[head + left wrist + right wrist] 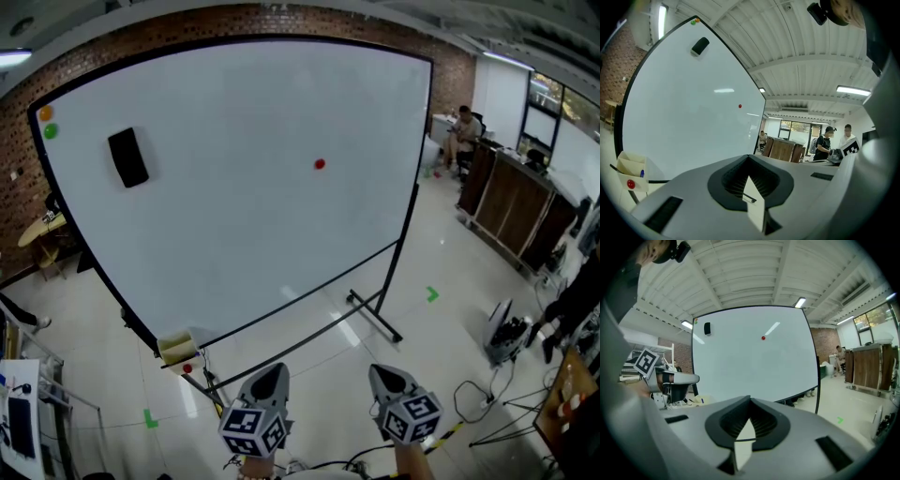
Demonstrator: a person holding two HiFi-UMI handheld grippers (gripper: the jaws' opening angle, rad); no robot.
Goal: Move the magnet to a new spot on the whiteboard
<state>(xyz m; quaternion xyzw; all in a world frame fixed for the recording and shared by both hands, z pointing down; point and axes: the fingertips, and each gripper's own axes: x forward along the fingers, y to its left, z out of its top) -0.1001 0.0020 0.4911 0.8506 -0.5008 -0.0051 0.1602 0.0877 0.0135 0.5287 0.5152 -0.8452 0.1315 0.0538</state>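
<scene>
A small red magnet sticks to the right of the middle of the big whiteboard. It also shows in the left gripper view as the magnet and in the right gripper view as the magnet. My left gripper and right gripper hang low in front of me, well short of the board. The left gripper is shut with nothing in it. So is the right gripper.
A black eraser and an orange magnet above a green magnet sit at the board's upper left. A small tray hangs at its lower left corner. The stand's foot juts out on the floor. Right: wooden counter, cables.
</scene>
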